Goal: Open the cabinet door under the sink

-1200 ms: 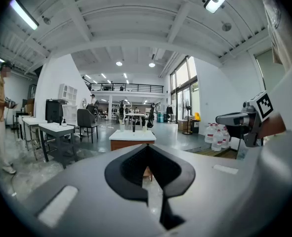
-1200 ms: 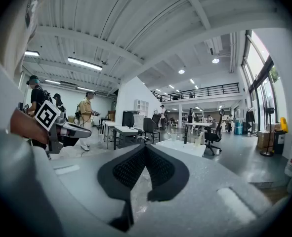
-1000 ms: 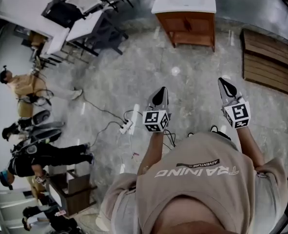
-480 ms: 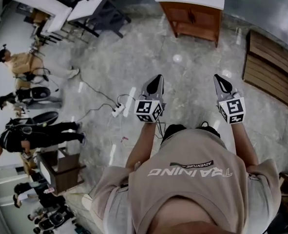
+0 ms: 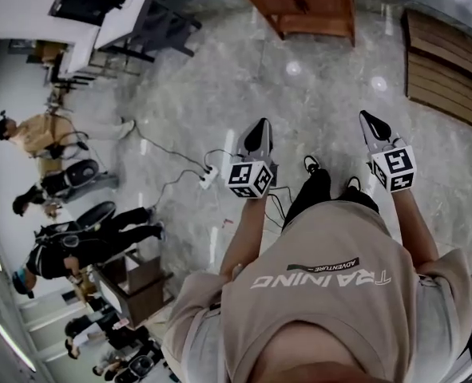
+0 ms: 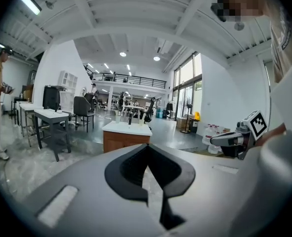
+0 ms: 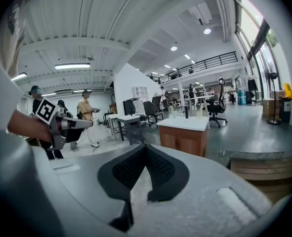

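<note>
The wooden sink cabinet (image 5: 307, 6) with a white top stands far ahead on the floor, cut by the top edge of the head view. Its doors look closed. It also shows in the left gripper view as the cabinet (image 6: 125, 138) and in the right gripper view as the cabinet (image 7: 185, 138), several steps away. My left gripper (image 5: 259, 126) and right gripper (image 5: 369, 120) are held out in front of the person's body, side by side, pointing at it. Both are shut with nothing between them. The left gripper (image 6: 146, 146) and the right gripper (image 7: 146, 146) show their pads meeting at the tips.
A power strip (image 5: 209, 178) with cables lies on the marble floor left of my path. A low wooden slatted platform (image 5: 447, 50) sits at the right. Desks and chairs (image 5: 100, 14) stand at the upper left. Several people (image 5: 44, 134) stand at the left beside a brown box (image 5: 132, 286).
The cabinet has slid up to the top edge of the head view. A dark trouser leg now steps forward between the grippers. Both grippers stay shut and held in front.
</note>
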`<state>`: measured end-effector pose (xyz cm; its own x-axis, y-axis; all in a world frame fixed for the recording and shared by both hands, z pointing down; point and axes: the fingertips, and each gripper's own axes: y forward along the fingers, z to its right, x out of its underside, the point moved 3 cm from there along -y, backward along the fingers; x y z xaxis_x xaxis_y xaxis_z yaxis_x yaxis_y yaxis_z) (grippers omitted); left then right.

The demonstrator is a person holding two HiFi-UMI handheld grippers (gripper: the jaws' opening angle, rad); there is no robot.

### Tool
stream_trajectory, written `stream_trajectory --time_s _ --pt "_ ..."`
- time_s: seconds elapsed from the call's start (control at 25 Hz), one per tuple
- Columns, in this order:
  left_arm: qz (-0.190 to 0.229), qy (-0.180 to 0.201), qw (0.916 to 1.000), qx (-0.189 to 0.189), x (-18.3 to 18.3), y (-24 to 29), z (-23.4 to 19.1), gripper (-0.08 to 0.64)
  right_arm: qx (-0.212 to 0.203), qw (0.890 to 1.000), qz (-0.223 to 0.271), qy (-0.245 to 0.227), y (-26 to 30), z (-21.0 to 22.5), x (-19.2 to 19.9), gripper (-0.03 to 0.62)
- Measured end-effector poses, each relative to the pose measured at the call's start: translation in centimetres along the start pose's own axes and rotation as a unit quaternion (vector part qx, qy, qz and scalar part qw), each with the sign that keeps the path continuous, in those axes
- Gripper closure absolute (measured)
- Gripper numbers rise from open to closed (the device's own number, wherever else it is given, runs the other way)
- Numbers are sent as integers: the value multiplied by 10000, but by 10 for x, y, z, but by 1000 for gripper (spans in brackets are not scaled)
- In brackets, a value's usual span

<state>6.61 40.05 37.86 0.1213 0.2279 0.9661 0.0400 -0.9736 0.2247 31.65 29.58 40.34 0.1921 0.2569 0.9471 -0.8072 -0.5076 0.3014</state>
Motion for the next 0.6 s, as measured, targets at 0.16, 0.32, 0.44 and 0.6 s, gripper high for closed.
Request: stream_trajectory --time_s 0.16,0.32,0.44,0.6 --pt "-28 115 9995 289 4 25 -10 545 -24 9999 141 -57 29 -7 -21 591" --pt "-62 -99 9990 421 7 42 -37 545 -20 9968 729 -340 60 -26 -71 591" --pt "6 -165 9984 542 -5 57 -61 545 66 9955 864 -378 88 -30 -93 591" --pt "64 -40 9977 675 -21 72 -98 545 178 9957 813 -415 118 -37 -98 591"
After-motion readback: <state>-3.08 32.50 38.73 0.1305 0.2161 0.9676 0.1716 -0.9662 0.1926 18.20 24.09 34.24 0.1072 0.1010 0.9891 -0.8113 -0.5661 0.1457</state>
